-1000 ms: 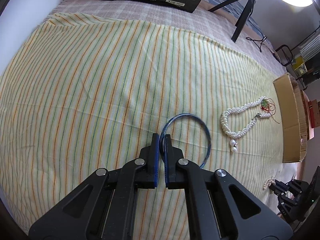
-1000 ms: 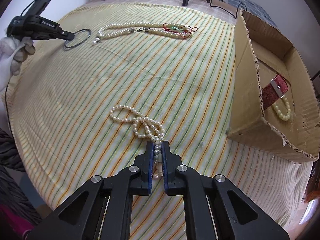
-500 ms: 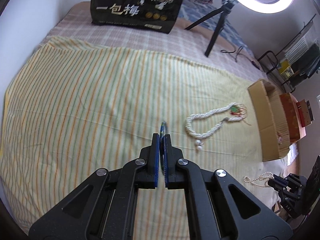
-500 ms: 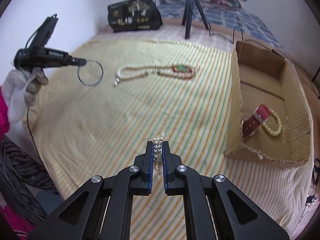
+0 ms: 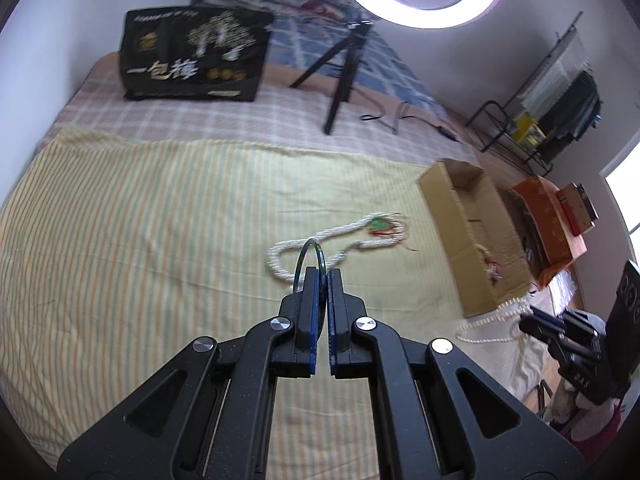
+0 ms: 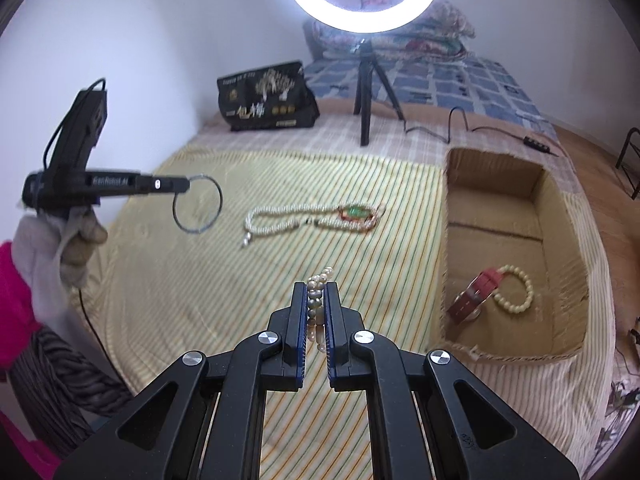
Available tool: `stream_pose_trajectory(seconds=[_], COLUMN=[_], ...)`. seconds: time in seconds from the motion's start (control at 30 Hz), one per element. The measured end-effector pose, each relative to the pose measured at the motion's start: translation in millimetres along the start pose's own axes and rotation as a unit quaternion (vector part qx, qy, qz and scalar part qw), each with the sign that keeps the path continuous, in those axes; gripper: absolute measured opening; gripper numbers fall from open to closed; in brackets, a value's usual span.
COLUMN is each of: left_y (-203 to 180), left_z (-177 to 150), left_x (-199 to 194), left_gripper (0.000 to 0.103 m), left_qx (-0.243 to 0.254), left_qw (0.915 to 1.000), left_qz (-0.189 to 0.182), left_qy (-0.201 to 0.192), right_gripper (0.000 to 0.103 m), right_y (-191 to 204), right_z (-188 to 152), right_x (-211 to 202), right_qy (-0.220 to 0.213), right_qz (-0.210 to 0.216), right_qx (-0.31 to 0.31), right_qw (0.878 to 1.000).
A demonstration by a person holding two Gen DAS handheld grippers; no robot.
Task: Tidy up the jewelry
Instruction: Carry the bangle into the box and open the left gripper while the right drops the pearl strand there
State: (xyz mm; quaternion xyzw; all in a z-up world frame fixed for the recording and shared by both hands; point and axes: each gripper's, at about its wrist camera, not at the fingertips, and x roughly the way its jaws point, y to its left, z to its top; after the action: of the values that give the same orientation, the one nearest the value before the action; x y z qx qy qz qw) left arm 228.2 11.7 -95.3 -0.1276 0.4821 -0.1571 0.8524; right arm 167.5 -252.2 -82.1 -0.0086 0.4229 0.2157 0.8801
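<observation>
The right gripper (image 6: 316, 312), jaws clenched on a pearl strand (image 6: 318, 284), is hanging just left of the cardboard box (image 6: 496, 248), nearer it than the left gripper (image 5: 320, 292), which is pinching a thin bangle (image 6: 197, 205) far left of that box.

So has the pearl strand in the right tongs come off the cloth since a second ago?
Yes. The pearl strand now hangs clear above the striped cloth, pinched in the right tongs; earlier its loops lay on the cloth.
</observation>
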Motion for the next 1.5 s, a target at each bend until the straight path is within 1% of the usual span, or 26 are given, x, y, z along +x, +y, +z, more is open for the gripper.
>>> stream_pose_trajectory(seconds=[0.17,0.47,0.63,0.77,0.97,1.1,1.37,1.5], left_y=[-29.3,-79.0,-107.3,-130.5,-163.4,-180.6,-205.1,-217.2], left_z=[5.2,19.2,31.6,41.6,53.3,60.0,67.8,65.2], left_x=[0.2,11.4,23.5,36.2,59.6,79.3,117.2,133.6], left_gripper=[0.001,0.001,0.001,0.001,0.001,0.001,0.001,0.001], left_qx=[0.016,0.049,0.063,0.069,0.079,0.078,0.081,0.092], left_qw=[0.9996,0.9974,0.9957,0.9942,0.9923,0.9918,0.9905,0.9898], left_qz=[-0.024,-0.051,-0.066,-0.081,-0.094,-0.100,-0.111,-0.108], left_qy=[-0.006,-0.014,-0.017,-0.018,-0.015,-0.010,0.003,0.014], right_gripper=[0.006,0.006,0.006,0.006,0.006,0.006,0.006,0.006], right_y=[-11.2,-44.9,-66.9,-85.3,-106.4,-115.8,-131.8,-136.5], right_z=[12.4,30.6,33.5,29.6,23.1,18.1,7.9,4.1], right_x=[-12.7,-30.5,-40.8,-48.7,-51.9,-52.1,-43.0,-33.9], right_qy=[-0.023,-0.050,-0.064,-0.069,-0.065,-0.057,-0.033,-0.017], right_qz=[-0.009,-0.033,-0.047,-0.061,-0.076,-0.085,-0.092,-0.094], right_qx=[0.012,0.041,0.063,0.079,0.094,0.100,0.107,0.106], right_qw=[1.000,0.997,0.995,0.993,0.991,0.990,0.989,0.990])
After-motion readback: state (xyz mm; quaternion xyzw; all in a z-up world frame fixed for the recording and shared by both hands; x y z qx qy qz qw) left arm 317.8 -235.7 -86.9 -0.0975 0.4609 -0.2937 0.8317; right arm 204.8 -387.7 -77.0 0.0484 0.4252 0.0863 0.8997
